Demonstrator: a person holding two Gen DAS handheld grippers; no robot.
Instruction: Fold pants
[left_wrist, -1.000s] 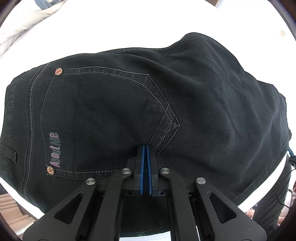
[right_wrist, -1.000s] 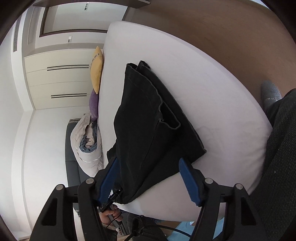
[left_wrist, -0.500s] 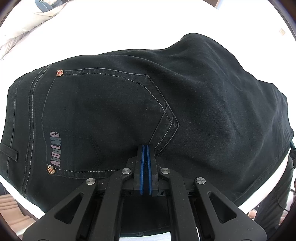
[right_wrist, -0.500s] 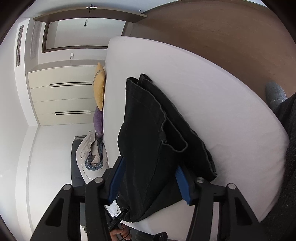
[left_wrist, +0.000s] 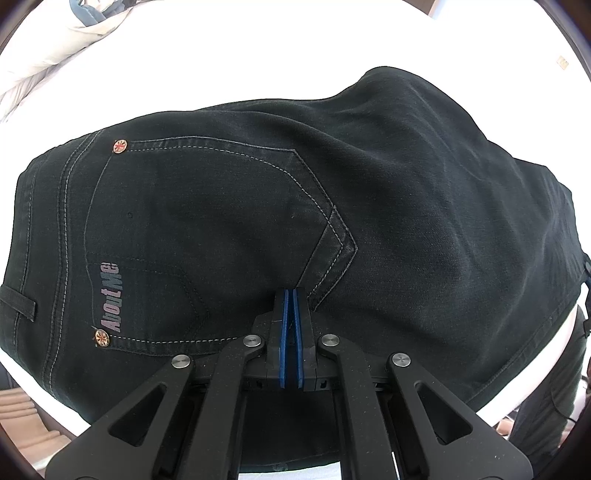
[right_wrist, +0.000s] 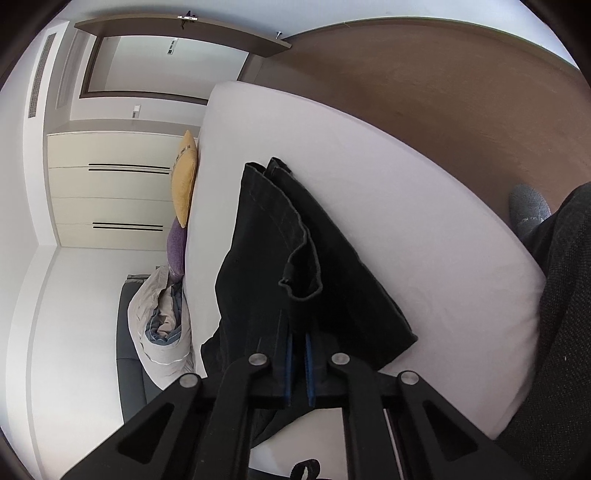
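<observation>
Black jeans (left_wrist: 369, 184) lie on a white bed (left_wrist: 258, 55), back pocket up with its "About MC" label (left_wrist: 110, 295). My left gripper (left_wrist: 290, 293) points steeply down and is shut, its blue pads pinching the denim at the pocket's lower corner. In the right wrist view the jeans (right_wrist: 266, 240) are folded lengthwise and stretch away across the mattress (right_wrist: 388, 203). My right gripper (right_wrist: 297, 338) is at their near end. Its jaws are closing, and a fold of black fabric sits pressed between the blue pads.
A yellow pillow (right_wrist: 184, 177), a purple pillow (right_wrist: 176, 245) and a bundled duvet (right_wrist: 162, 321) sit along the bed's far side. Behind them is a cream wardrobe (right_wrist: 107, 192). A person's dark trouser leg (right_wrist: 565, 314) and grey foot (right_wrist: 526, 210) stand on the brown floor (right_wrist: 443, 92).
The right gripper's wide-open jaws came in over the near end of the jeans and closed on the fabric. The left gripper has stayed shut in the same spot.
</observation>
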